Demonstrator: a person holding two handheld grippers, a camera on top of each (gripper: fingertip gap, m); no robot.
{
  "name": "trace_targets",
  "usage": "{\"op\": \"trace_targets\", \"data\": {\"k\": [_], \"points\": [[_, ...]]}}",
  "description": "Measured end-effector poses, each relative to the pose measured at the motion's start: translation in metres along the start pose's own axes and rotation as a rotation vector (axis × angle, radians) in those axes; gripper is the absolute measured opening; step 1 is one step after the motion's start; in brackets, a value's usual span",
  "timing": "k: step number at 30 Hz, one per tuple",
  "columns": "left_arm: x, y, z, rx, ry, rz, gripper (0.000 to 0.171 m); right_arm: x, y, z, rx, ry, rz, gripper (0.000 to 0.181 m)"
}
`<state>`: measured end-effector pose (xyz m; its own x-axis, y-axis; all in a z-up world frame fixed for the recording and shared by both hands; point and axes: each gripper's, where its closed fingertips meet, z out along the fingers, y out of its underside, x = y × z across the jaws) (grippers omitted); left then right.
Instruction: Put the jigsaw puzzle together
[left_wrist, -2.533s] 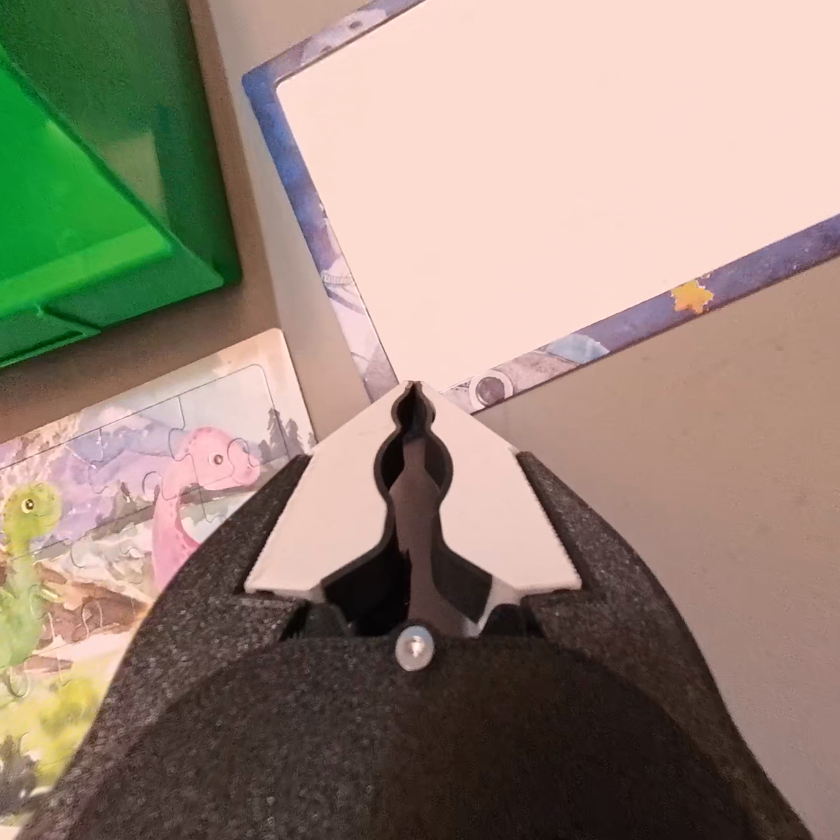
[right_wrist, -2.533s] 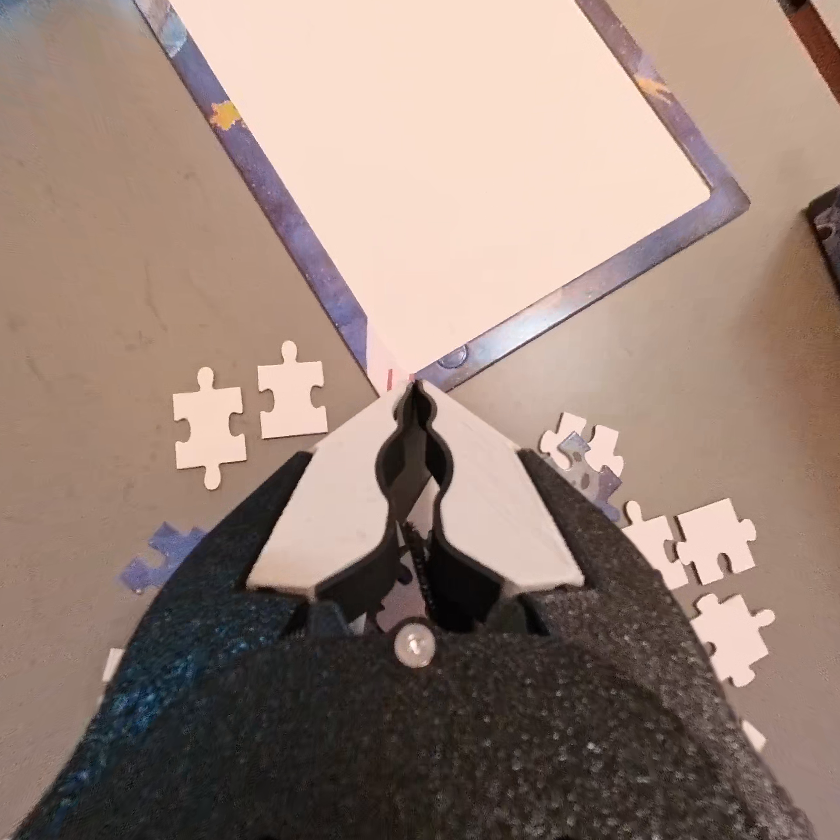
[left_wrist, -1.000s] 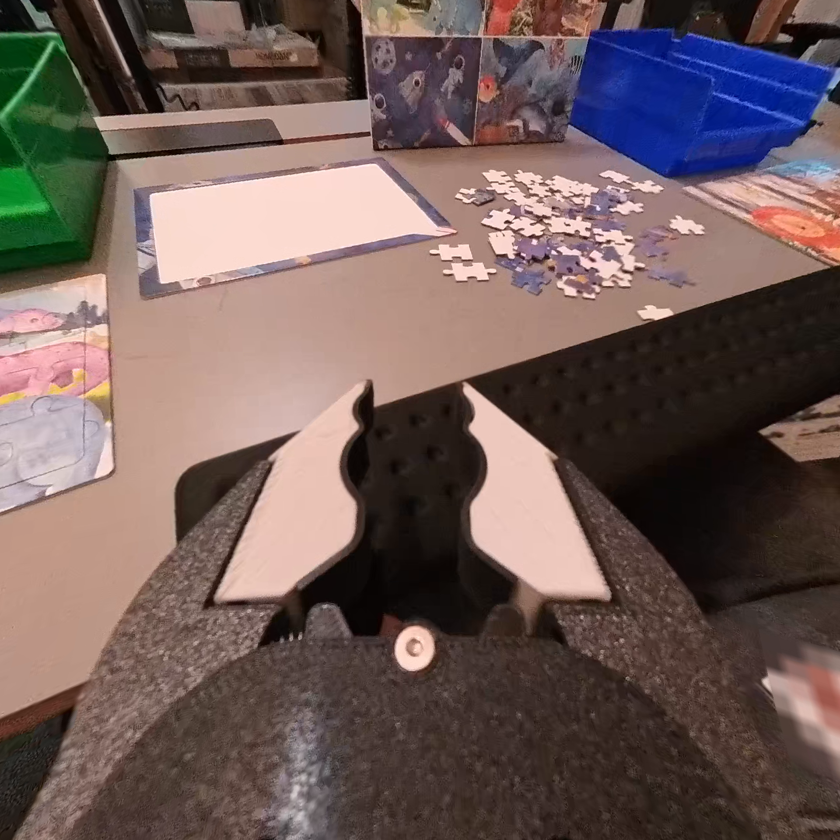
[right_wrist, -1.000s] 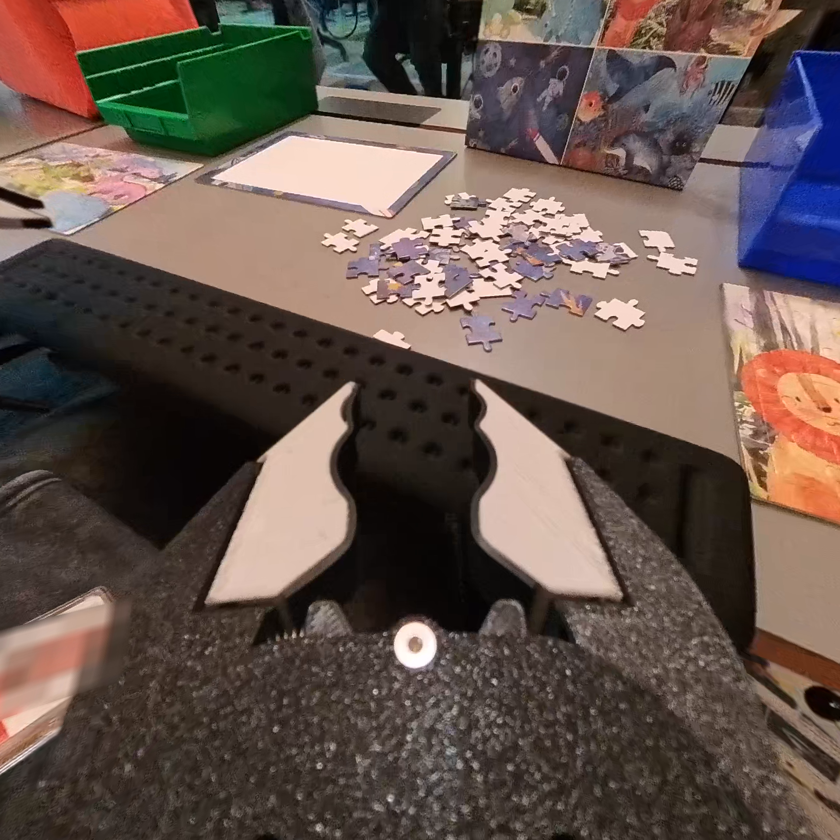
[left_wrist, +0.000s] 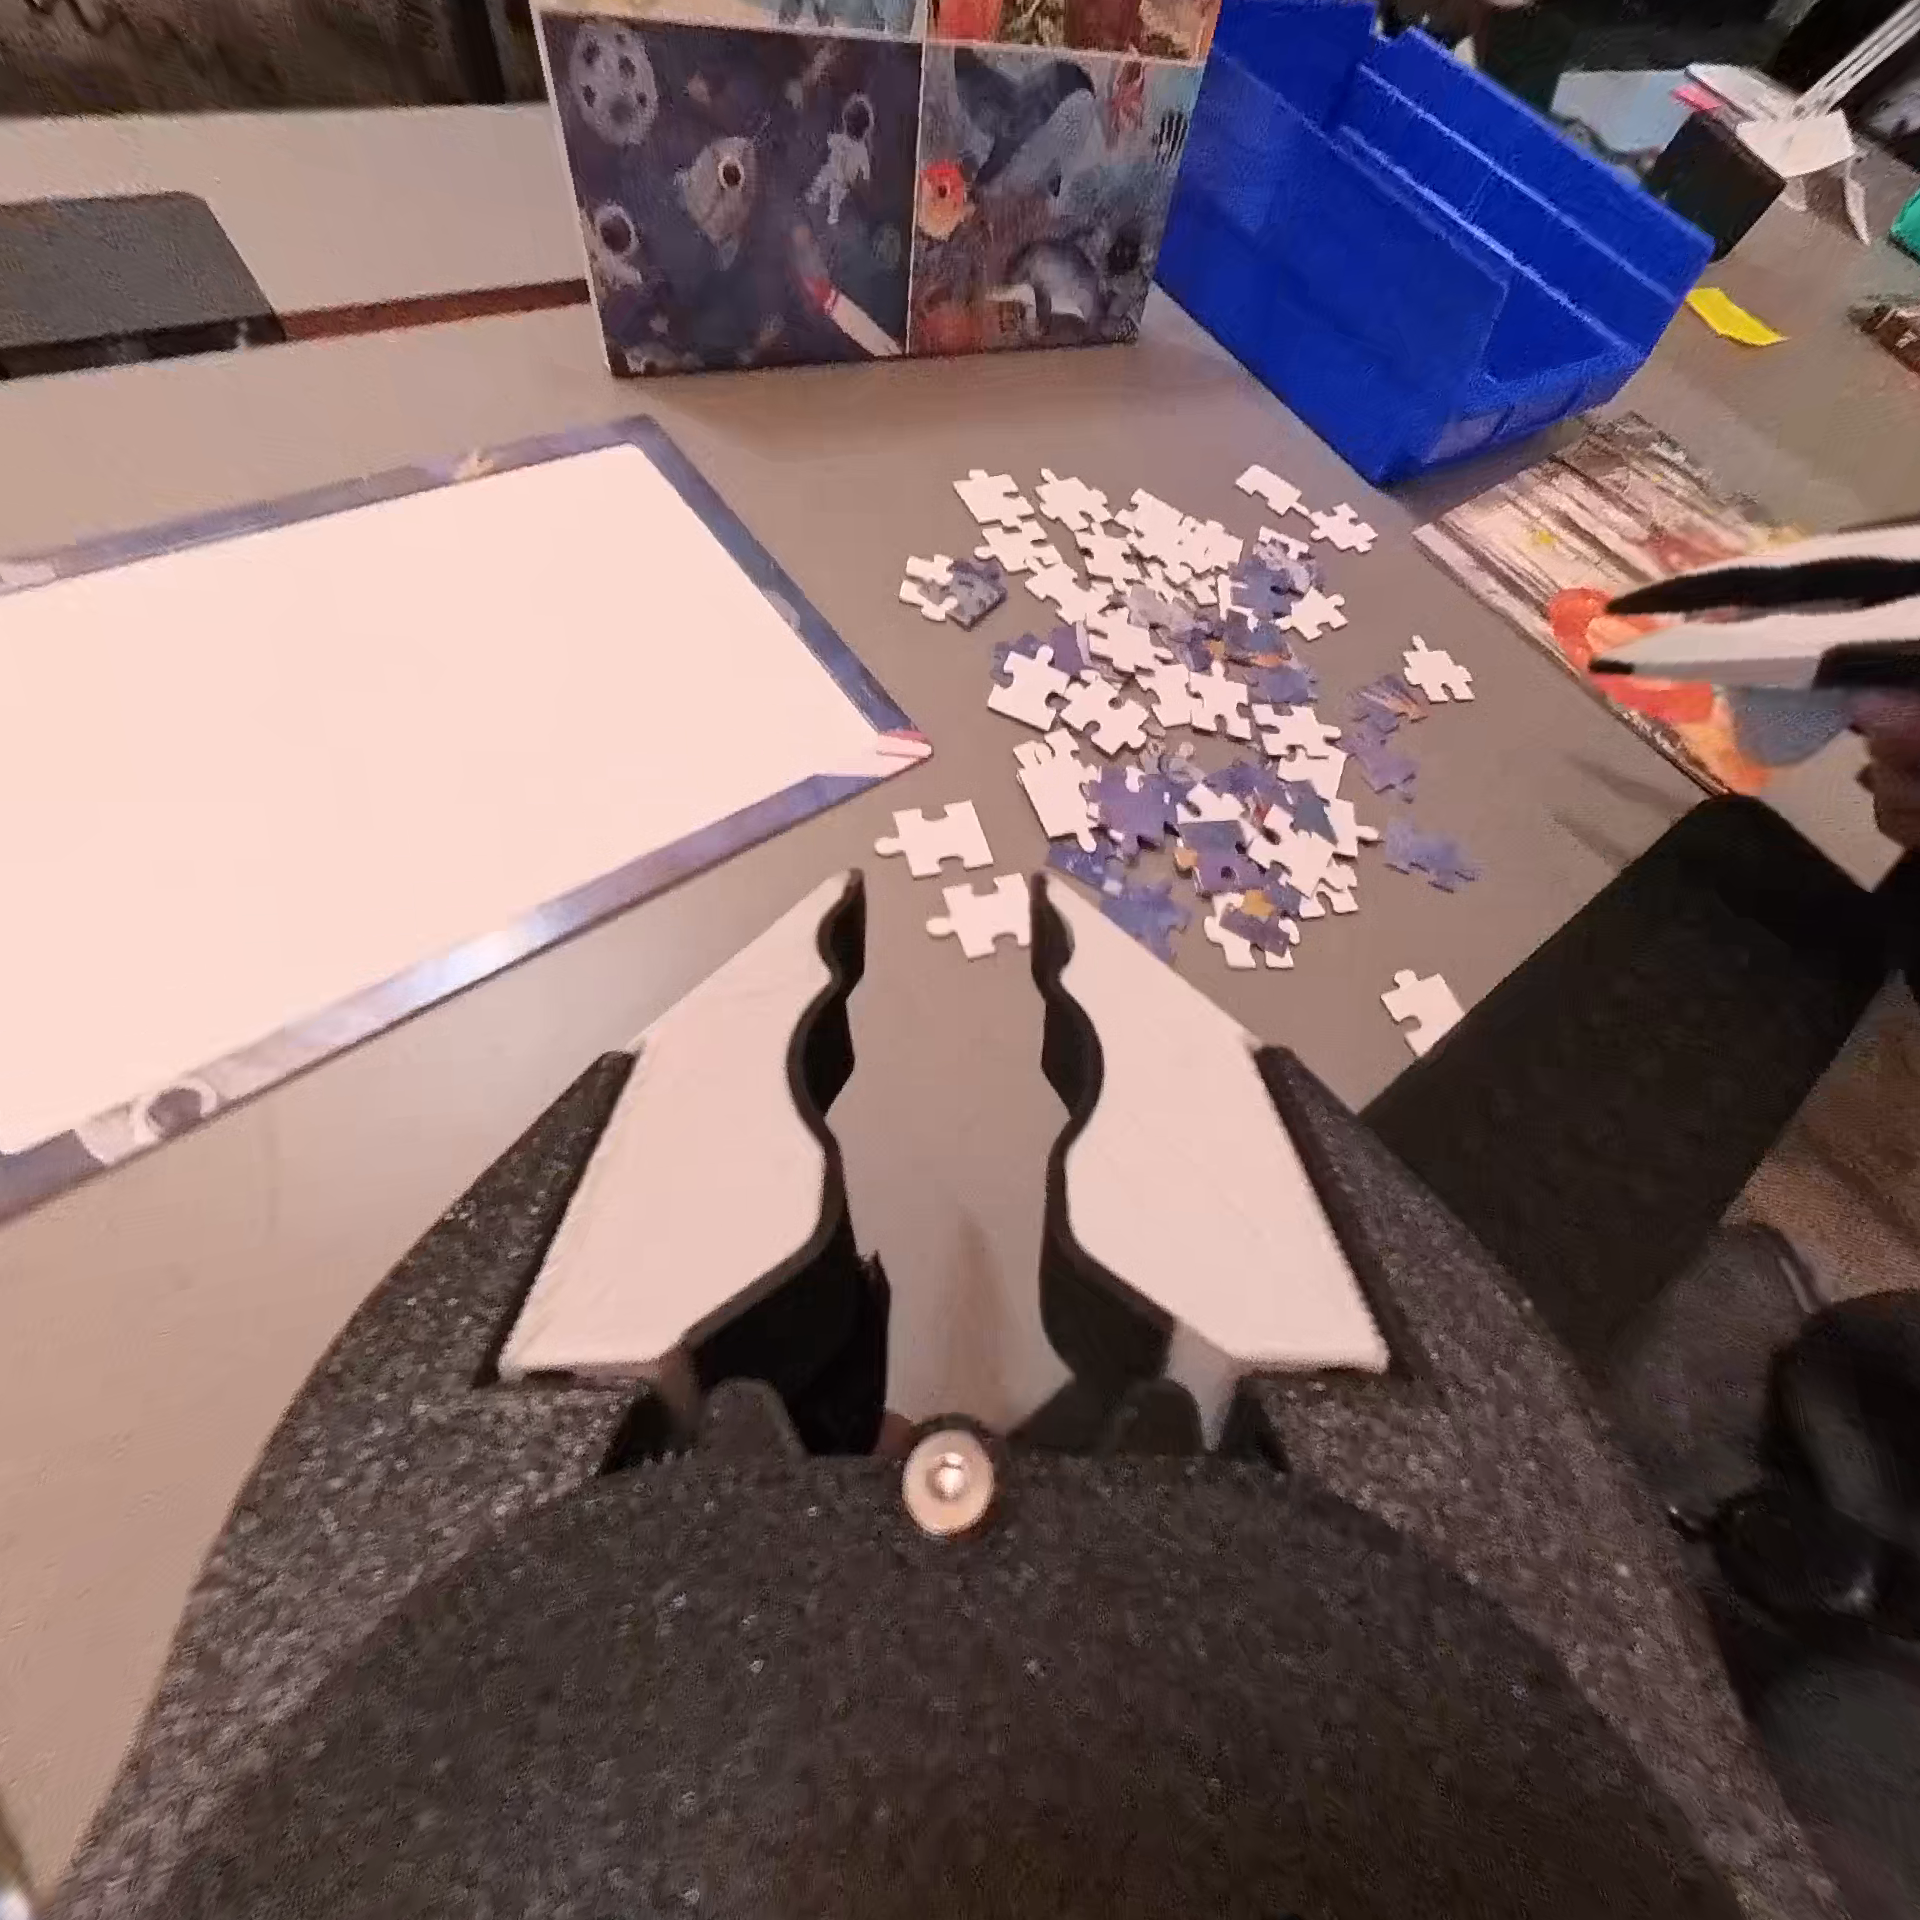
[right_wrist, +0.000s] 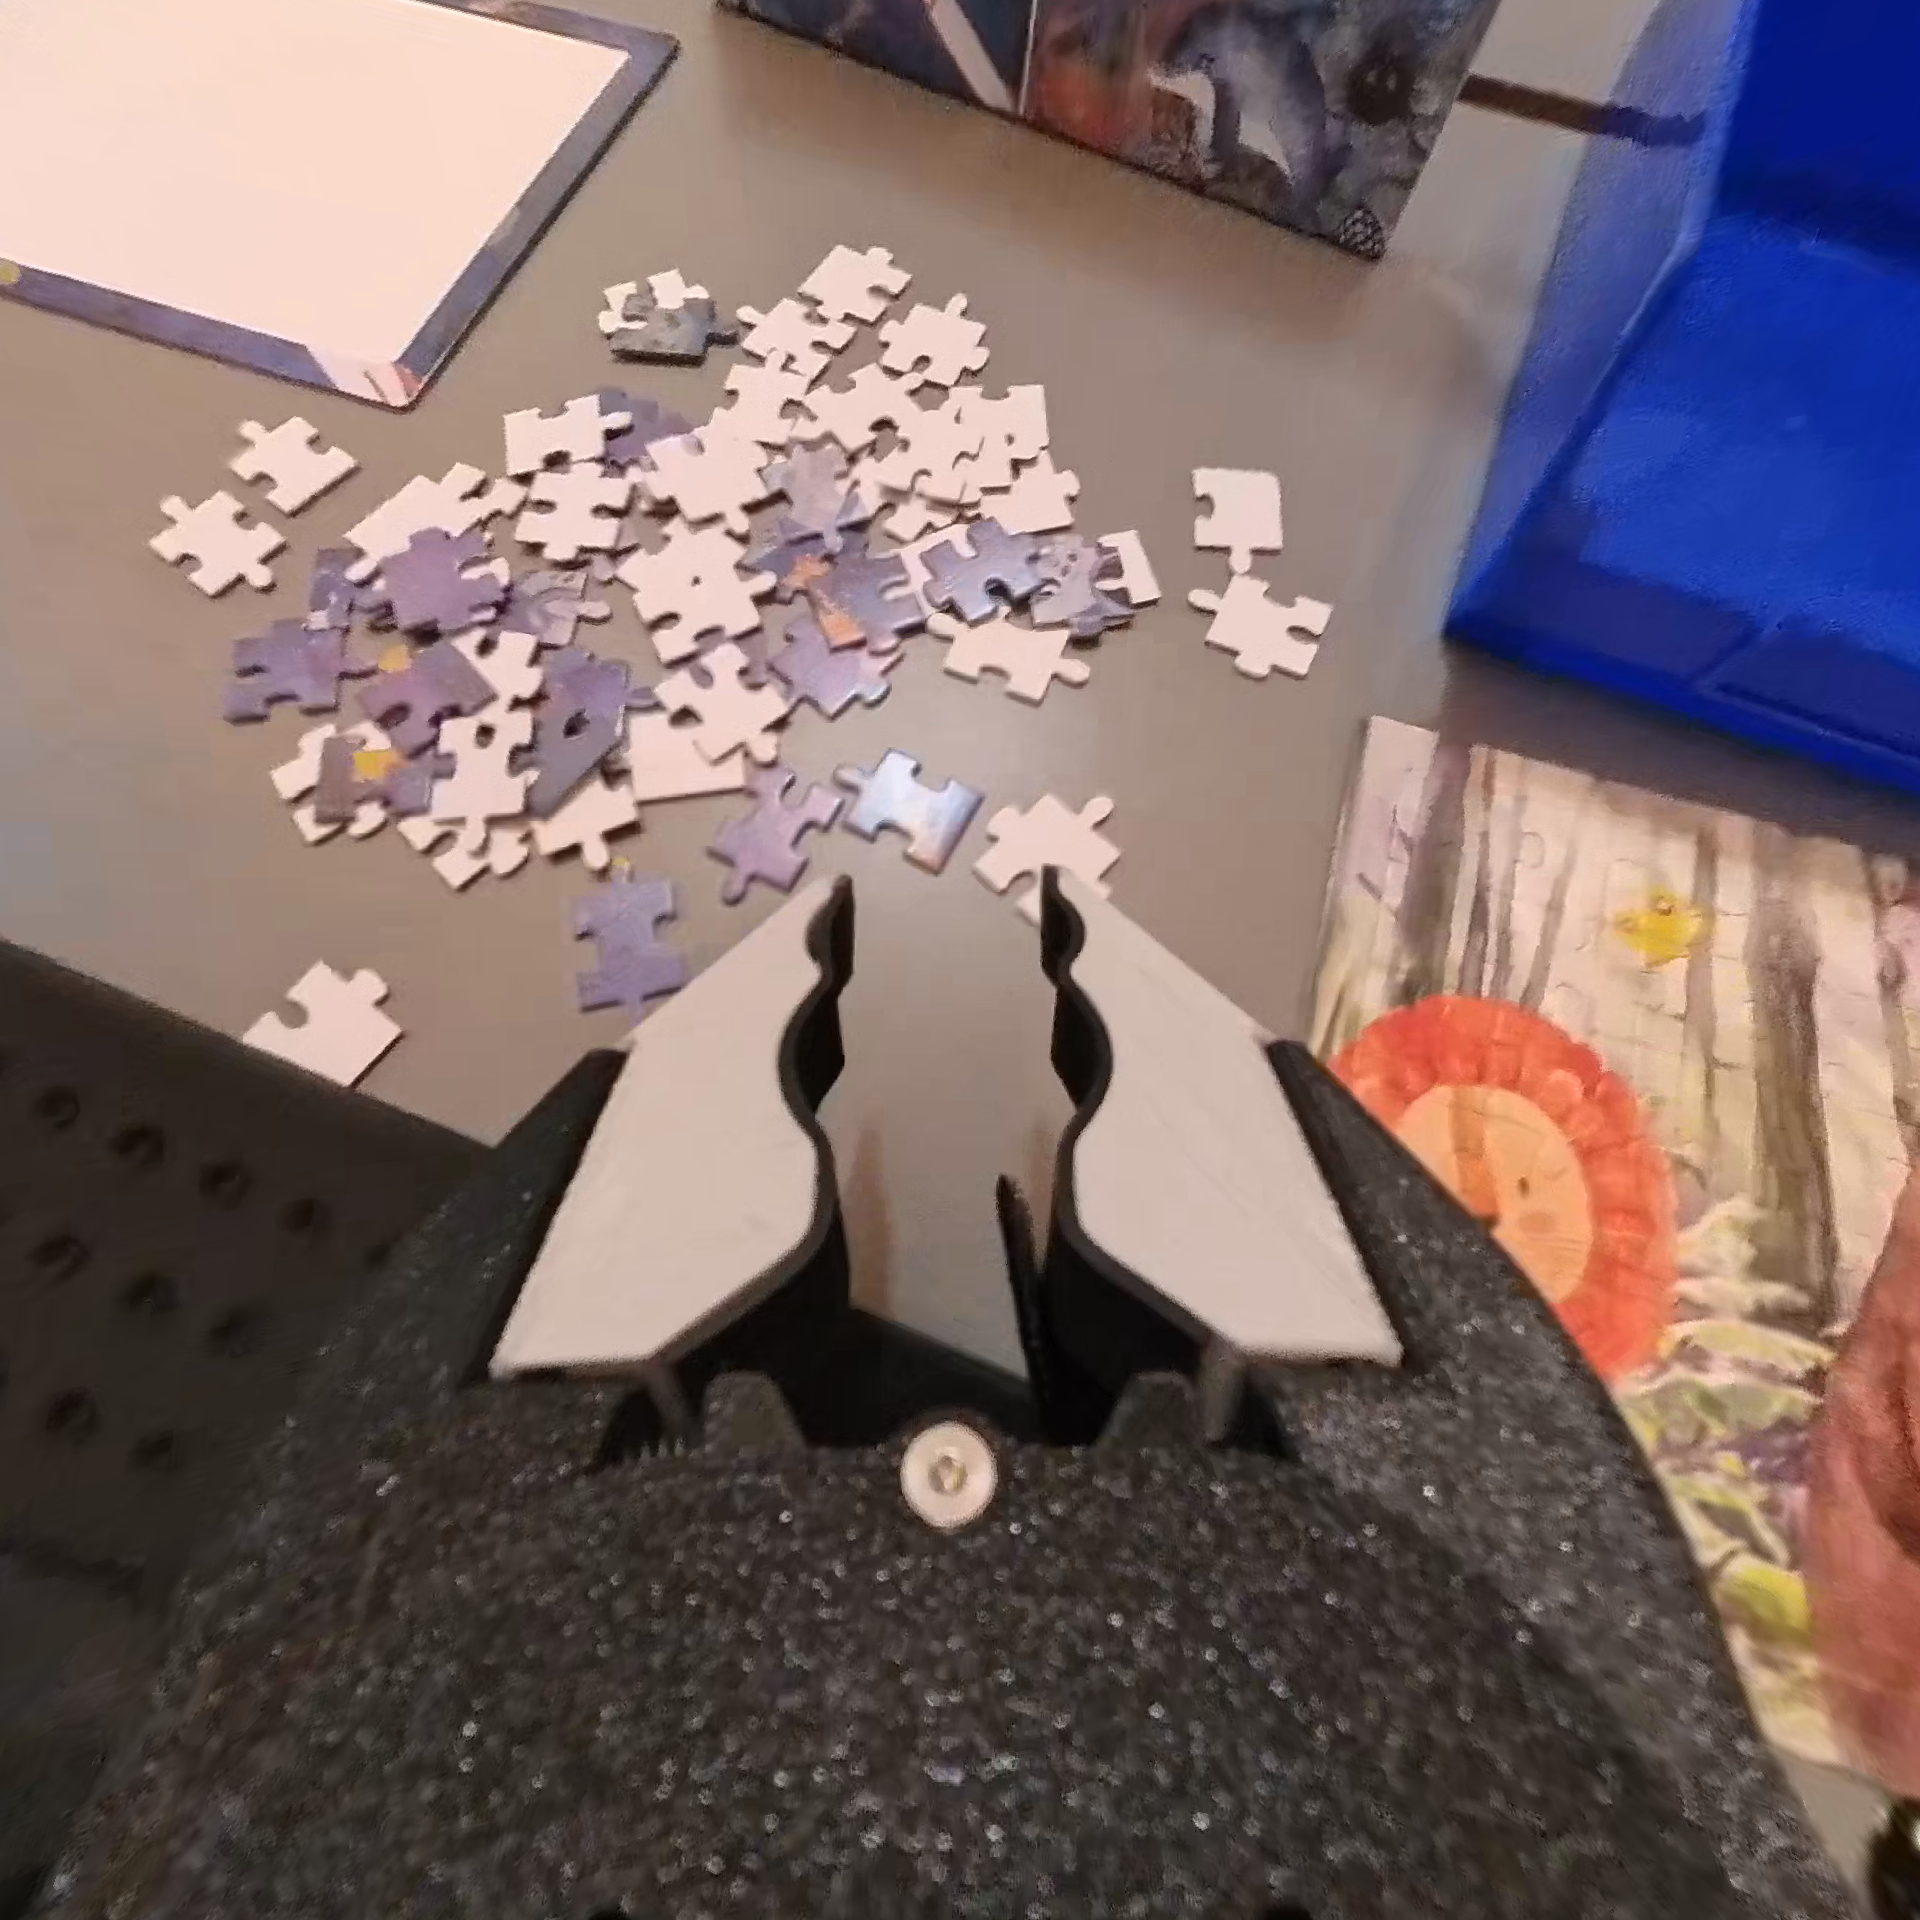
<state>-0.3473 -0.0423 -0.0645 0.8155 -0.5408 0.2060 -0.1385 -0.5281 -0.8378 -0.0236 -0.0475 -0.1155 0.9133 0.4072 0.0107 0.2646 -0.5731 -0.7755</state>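
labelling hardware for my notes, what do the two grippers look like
Both match: the left gripper and the right gripper each have two pale grey wedge fingers with wavy black inner pads, a speckled black foam-like body and a silver screw. No cables show.

No readable writing in either view.

You have pictures only: the puzzle box (left_wrist: 873, 187) shows illustrated panels, the finished lion puzzle (right_wrist: 1621, 1143) shows artwork, and the yellow slip (left_wrist: 1733, 317) beside the blue bin (left_wrist: 1403, 260) is too small to make out.
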Motion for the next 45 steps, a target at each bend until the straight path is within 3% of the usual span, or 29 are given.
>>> {"op": "trace_targets", "data": {"k": [2,5,7,9,11,14,16,19,23,25,27,28,30,33,37,41,45], "points": [[-0.008,-0.024,0.010,-0.007,-0.004,0.035,0.032,0.022,-0.025,0.011,-0.019,-0.017,-0.050,0.035],[-0.002,-0.073,0.033,-0.024,0.052,0.035,0.032,0.044,-0.094,0.031,-0.011,-0.062,-0.180,0.036],[0.017,-0.107,0.038,-0.059,0.149,-0.015,0.032,0.026,-0.142,0.041,0.003,-0.201,-0.259,0.038],[0.049,-0.145,0.033,-0.042,0.263,0.035,0.033,0.001,-0.180,0.053,-0.005,-0.316,-0.374,0.037],[0.058,-0.179,0.040,-0.030,0.217,0.181,0.035,-0.004,-0.208,0.077,-0.054,-0.267,-0.443,0.038],[0.040,-0.206,0.077,-0.092,0.115,0.303,0.039,-0.033,-0.218,0.114,-0.146,-0.297,-0.517,0.039],[0.010,-0.189,0.108,-0.172,0.056,0.279,0.043,-0.042,-0.197,0.139,-0.201,-0.328,-0.495,0.037],[-0.016,-0.140,0.138,-0.118,-0.019,0.199,0.039,-0.056,-0.135,0.144,-0.253,-0.453,-0.356,0.044],[0.023,-0.067,0.157,0.026,0.289,0.165,0.035,-0.054,-0.038,0.099,-0.249,-0.533,-0.376,0.039],[0.035,-0.041,0.158,0.049,0.413,0.143,0.032,-0.042,-0.016,0.079,-0.203,-0.537,-0.355,0.033],[0.048,-0.038,0.153,0.013,0.445,0.194,0.033,-0.031,-0.011,0.069,-0.152,-0.536,-0.318,0.033],[0.055,-0.047,0.148,0.070,0.451,0.241,0.032,-0.025,-0.012,0.069,-0.137,-0.521,-0.314,0.033],[0.062,-0.054,0.146,0.123,0.471,0.238,0.026,-0.017,-0.010,0.069,-0.161,-0.518,-0.333,0.033],[0.071,-0.044,0.149,0.079,0.507,0.198,0.027,-0.012,0.003,0.064,-0.236,-0.533,-0.431,0.033],[0.073,-0.028,0.155,0.043,0.478,0.269,0.027,-0.011,0.010,0.065,-0.284,-0.536,-0.566,0.036],[0.068,-0.029,0.159,0.037,0.474,0.248,0.027,-0.011,0.019,0.072,-0.399,-0.573,-0.615,0.034],[0.060,-0.034,0.157,0.053,0.462,0.221,0.027,-0.007,0.015,0.079,-0.405,-0.541,-0.692,0.024]]}}
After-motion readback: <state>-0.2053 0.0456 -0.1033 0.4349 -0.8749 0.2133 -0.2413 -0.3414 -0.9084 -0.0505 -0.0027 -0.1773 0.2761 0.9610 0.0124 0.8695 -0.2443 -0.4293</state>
